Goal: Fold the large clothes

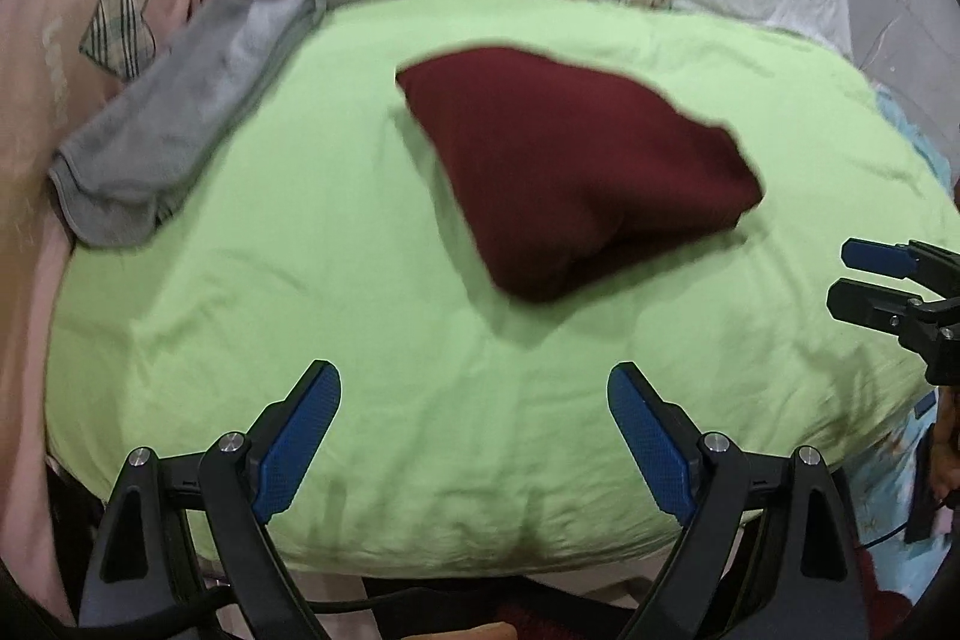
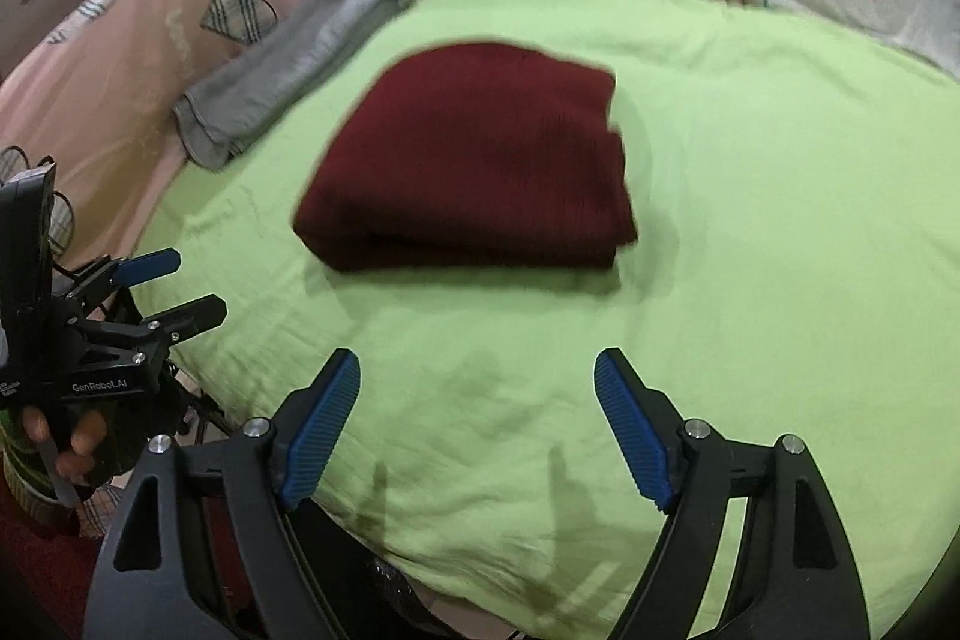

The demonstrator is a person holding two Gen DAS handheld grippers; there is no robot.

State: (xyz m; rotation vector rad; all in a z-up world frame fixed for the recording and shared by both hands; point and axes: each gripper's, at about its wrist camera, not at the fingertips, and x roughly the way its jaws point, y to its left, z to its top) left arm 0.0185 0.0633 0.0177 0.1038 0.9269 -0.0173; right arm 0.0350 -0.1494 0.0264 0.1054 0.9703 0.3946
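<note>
Your left gripper (image 1: pixel 474 436) and right gripper (image 2: pixel 477 424) both stand with jaws apart, nothing between them, over the near edge of the green sheet (image 1: pixel 360 280). The maroon garment (image 2: pixel 474 154) lies folded mid-sheet, ahead of both grippers and well apart from them. Its thick fold faces you, long axis running across. Neither hand looks clearly nearer. A grey garment (image 1: pixel 180 112) lies folded at the left edge.

Both wrist cameras looked steeply down from the bed's (image 1: pixel 420 430) near edge toward twelve o'clock, fairly close. They shared the green cover and folded maroon garment (image 1: pixel 576 172); each caught the other's fingers (image 2: pixel 174 292) sideways.
</note>
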